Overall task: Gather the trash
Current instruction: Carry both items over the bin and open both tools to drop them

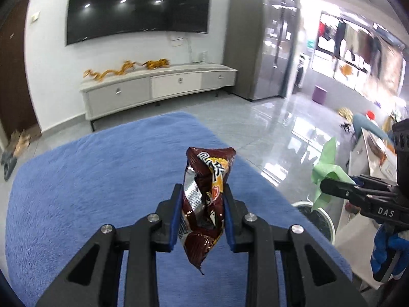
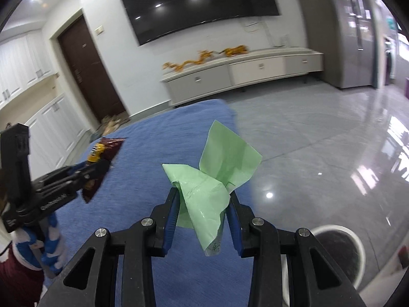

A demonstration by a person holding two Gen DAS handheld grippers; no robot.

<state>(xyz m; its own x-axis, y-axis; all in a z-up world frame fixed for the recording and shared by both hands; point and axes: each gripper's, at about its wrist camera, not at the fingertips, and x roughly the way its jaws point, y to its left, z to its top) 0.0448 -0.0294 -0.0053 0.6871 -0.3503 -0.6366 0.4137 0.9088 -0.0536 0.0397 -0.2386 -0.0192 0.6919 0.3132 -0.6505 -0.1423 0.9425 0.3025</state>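
My left gripper (image 1: 203, 192) is shut on a crumpled brown snack wrapper (image 1: 207, 197) and holds it upright above the blue cloth-covered table (image 1: 89, 192). It also shows at the left of the right wrist view (image 2: 98, 167), with the wrapper (image 2: 106, 151). My right gripper (image 2: 203, 195) is shut on a light green plastic bag (image 2: 217, 174), lifted over the table's right edge. In the left wrist view it (image 1: 324, 185) enters from the right with the green bag (image 1: 328, 168).
A round white bin with a black liner (image 2: 337, 250) stands on the floor right of the table; it also shows in the left wrist view (image 1: 319, 217). A white TV cabinet (image 1: 158, 87) and grey fridge (image 1: 263, 41) stand behind. Boxes and clutter (image 1: 373, 153) lie at right.
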